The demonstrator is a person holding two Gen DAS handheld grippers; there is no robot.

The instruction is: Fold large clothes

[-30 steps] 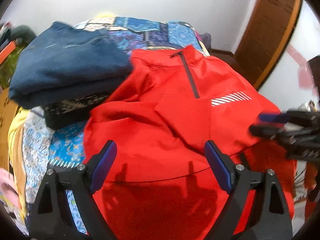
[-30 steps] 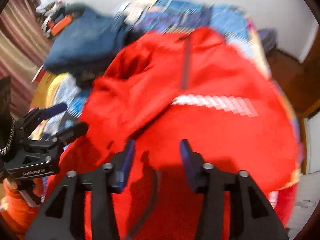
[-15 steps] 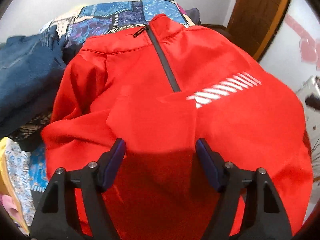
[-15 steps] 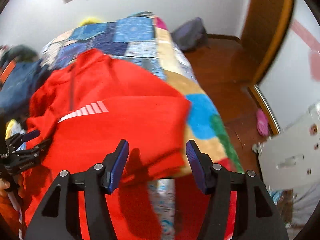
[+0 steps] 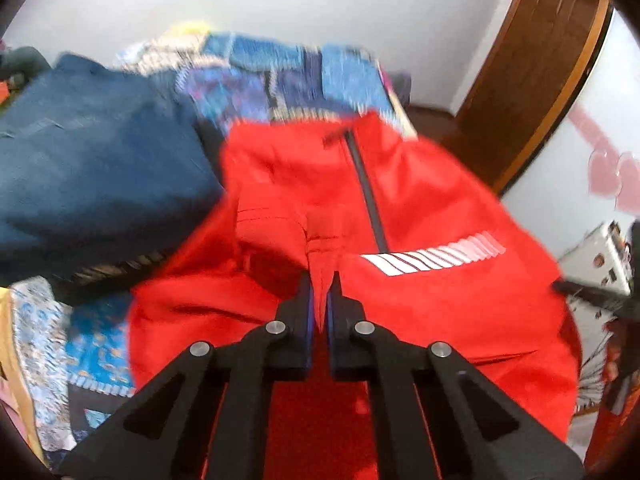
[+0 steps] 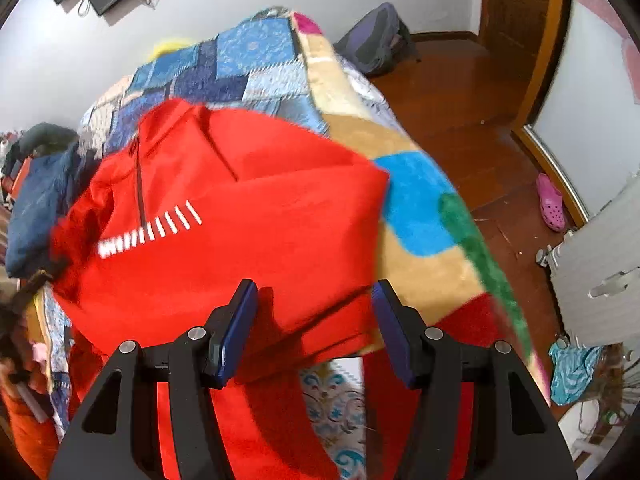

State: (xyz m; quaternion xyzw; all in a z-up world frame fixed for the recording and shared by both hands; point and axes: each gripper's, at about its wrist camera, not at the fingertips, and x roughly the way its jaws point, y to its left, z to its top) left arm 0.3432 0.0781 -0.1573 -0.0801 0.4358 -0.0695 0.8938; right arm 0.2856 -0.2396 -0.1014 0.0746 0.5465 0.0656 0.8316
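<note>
A red zip-neck pullover (image 5: pixel 420 312) with white chest stripes lies spread on the bed. My left gripper (image 5: pixel 319 284) is shut on a raised fold of its red fabric, just left of the zip's lower end. A folded-in sleeve bunches ahead of its fingertips. In the right wrist view the pullover (image 6: pixel 248 216) hangs towards the bed's near edge. My right gripper (image 6: pixel 314 292) stands open over the pullover's lower right part. Red cloth shows between its blue pads (image 6: pixel 236 328), which do not press on it.
A folded dark blue garment (image 5: pixel 92 184) lies to the left of the pullover on the patchwork quilt (image 6: pixel 256 64). A multicoloured blanket (image 6: pixel 420 276) drapes over the bed's right side. On the wooden floor are a pink shoe (image 6: pixel 551 202) and a backpack (image 6: pixel 376 44).
My left gripper has shut on a fold of the red pullover and the view has swung. My right gripper has moved to the pullover's right side, its jaws unchanged.
</note>
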